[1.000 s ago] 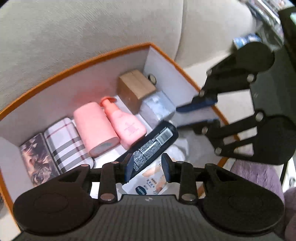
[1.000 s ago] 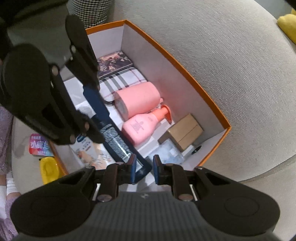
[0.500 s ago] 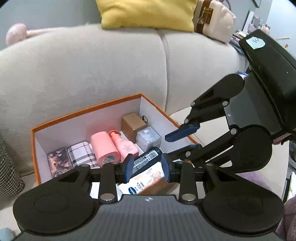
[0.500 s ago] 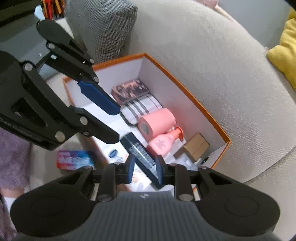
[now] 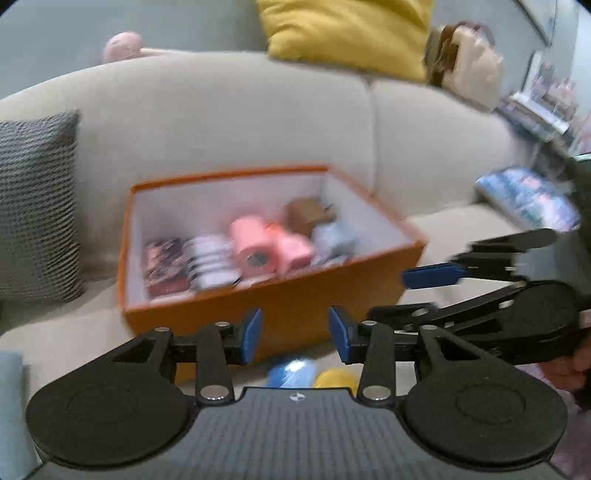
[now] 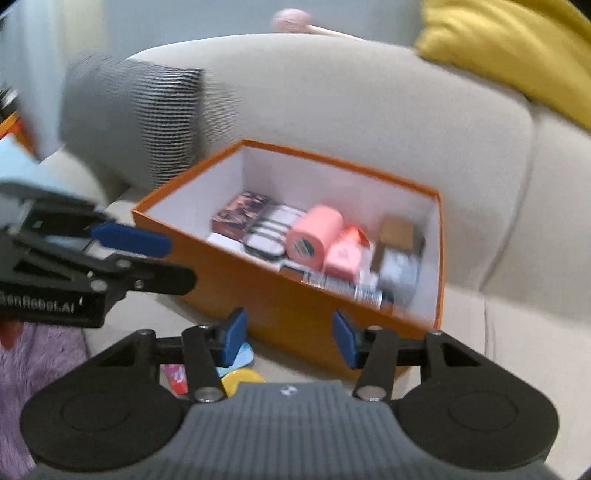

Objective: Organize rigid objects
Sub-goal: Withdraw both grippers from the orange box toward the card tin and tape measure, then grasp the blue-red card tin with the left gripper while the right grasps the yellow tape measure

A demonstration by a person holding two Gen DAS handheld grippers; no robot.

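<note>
- The orange box (image 6: 295,314) sits on the seat of the beige sofa (image 6: 369,103), against the backrest, with its top off and its contents on show.
- Counted in the right wrist view, along the far wall: one dark printed case (image 6: 240,213), one plaid case (image 6: 271,232), one pink cylinder (image 6: 316,236) lying on its side, one pink pump bottle (image 6: 343,253), one brown carton (image 6: 397,229) and one pale clear box (image 6: 400,271). In front of them lies one dark tube (image 6: 347,288); blur may hide more.
- The left gripper (image 5: 294,334) is released and carries nothing, its jaws apart in front of the box's near wall.
- The right gripper (image 6: 289,338) is likewise released and empty, near the same wall.
- Judged from this, the step in hand is a pause between placements, both tools clear of the box.
- Loose on the seat just before the box: one yellow round item (image 6: 242,378), one blue item (image 5: 290,371) and one red-pink pack (image 6: 176,376).
- The next move likely calls for lowering one gripper over a loose item, closing on it, then lifting it over the near wall.
- Around: one striped cushion (image 5: 37,206), one yellow cushion (image 5: 347,33).
</note>
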